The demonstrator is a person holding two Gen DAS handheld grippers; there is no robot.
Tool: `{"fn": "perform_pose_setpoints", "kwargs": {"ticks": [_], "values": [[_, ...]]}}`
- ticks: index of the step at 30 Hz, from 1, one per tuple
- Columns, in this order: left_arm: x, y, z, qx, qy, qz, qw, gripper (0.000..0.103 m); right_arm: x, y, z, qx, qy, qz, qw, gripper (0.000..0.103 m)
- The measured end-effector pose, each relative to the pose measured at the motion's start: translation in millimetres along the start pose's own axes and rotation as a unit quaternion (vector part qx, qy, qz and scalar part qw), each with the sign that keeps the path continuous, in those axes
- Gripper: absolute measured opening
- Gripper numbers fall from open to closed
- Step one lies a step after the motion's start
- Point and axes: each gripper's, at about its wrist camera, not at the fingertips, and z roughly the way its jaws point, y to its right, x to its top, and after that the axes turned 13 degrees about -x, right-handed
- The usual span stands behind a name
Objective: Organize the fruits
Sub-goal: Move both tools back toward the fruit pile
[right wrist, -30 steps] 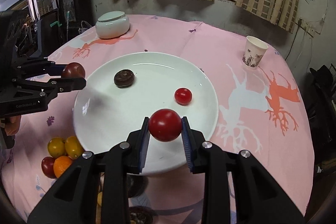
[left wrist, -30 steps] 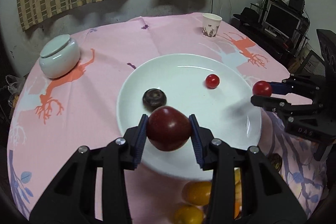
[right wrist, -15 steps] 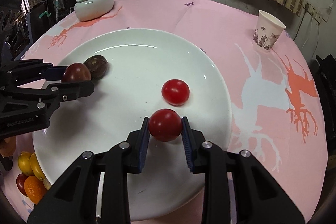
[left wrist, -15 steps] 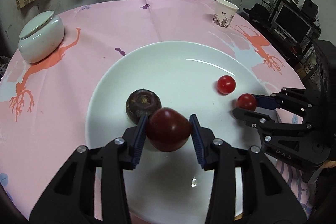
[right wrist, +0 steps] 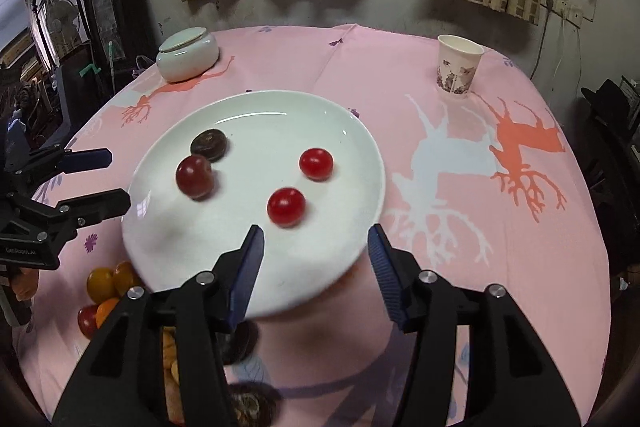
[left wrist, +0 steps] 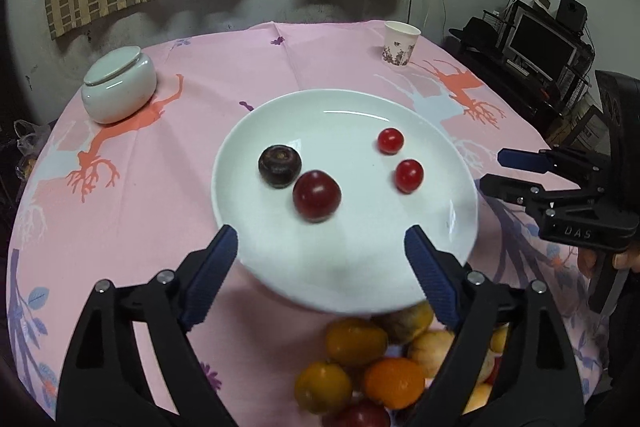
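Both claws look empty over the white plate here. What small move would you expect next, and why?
Probably the left claw swings back toward the loose pile of yellow and orange fruits on the pink tablecloth for another piece. Its jaws are opening with nothing between them, the dark red round fruit lies free on the white plate, and the pile sits unsorted just off the plate's near rim.
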Motion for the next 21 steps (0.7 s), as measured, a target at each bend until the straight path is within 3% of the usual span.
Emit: {"fn": "perform_pose_setpoints", "kwargs": {"ticks": [8, 14, 21], "values": [[-58, 33, -47, 0.003, 0.013, 0.016, 0.9998, 0.095, -69, 2, -54, 0.014, -0.003, 0.003, 1.000, 0.056], [-99, 59, -54, -0.003, -0.009, 0.028, 0.9996, 0.096, -113, -13, -75, 0.014, -0.009, -0.011, 1.000, 0.056], [-132, 90, -53, -0.030, -0.034, 0.036, 0.9983, 0.096, -137, -25, -86, 0.029, -0.010, -0.008, 0.999, 0.057]]}}
